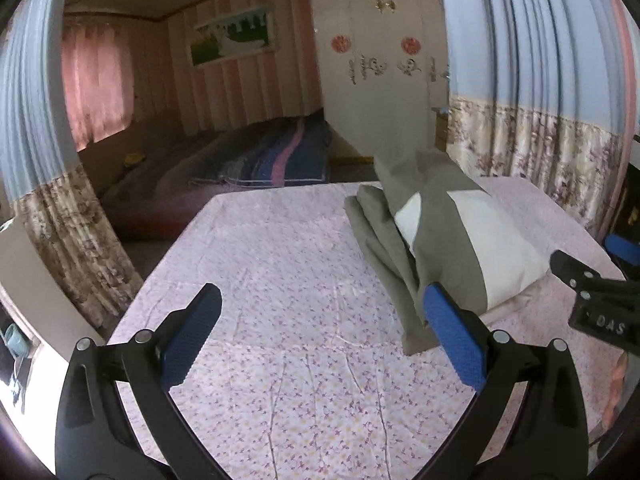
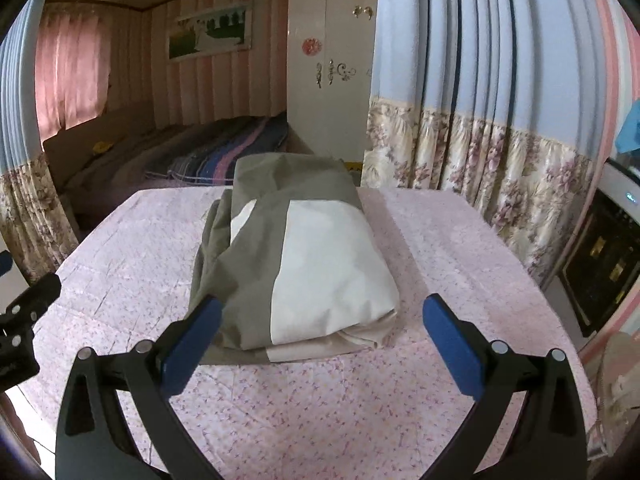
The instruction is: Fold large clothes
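Observation:
A grey and white garment point(image 2: 296, 256) lies folded into a thick bundle on the table's pink floral cloth point(image 2: 320, 408). In the left wrist view the same bundle point(image 1: 448, 236) sits to the right. My left gripper point(image 1: 320, 320) is open over bare cloth, its right finger pad point(image 1: 452, 340) just in front of the bundle's near corner. My right gripper point(image 2: 320, 328) is open too, its blue pads either side of the bundle's near end, nothing between them. The right gripper's black body point(image 1: 600, 300) shows at the right edge of the left wrist view.
Blue curtains with floral hems point(image 2: 500, 152) hang close behind and right of the table. A white wardrobe point(image 2: 328, 80) and a low bed with a striped blanket point(image 2: 208, 156) stand beyond. A dark appliance point(image 2: 608, 256) stands at the right edge.

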A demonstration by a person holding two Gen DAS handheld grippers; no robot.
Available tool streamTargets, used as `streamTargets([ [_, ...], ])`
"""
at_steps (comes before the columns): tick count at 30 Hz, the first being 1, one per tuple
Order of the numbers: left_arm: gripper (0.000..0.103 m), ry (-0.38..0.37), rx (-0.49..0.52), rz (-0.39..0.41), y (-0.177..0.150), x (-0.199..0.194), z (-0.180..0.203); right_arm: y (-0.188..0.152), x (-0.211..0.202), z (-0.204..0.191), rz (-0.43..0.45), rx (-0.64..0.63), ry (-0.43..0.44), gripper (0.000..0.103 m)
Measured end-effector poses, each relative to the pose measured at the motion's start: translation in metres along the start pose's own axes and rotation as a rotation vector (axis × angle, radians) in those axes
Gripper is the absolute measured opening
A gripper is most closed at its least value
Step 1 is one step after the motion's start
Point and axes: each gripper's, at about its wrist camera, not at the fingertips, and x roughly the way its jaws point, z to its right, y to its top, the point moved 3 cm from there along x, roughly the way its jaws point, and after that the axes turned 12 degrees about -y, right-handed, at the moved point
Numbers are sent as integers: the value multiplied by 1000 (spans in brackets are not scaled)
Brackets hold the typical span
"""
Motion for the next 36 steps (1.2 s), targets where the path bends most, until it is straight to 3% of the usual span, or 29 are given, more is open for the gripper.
streamTargets([
  [7, 100, 53, 37, 32, 7, -14, 7, 11, -19, 7, 26, 1, -51, 101],
  [20, 100, -17, -8, 36, 13, -19, 5, 18, -28, 11, 47, 11, -66, 101],
  [36, 100, -16, 15, 34, 11, -19, 9, 19, -20, 6, 29, 5, -82, 101],
])
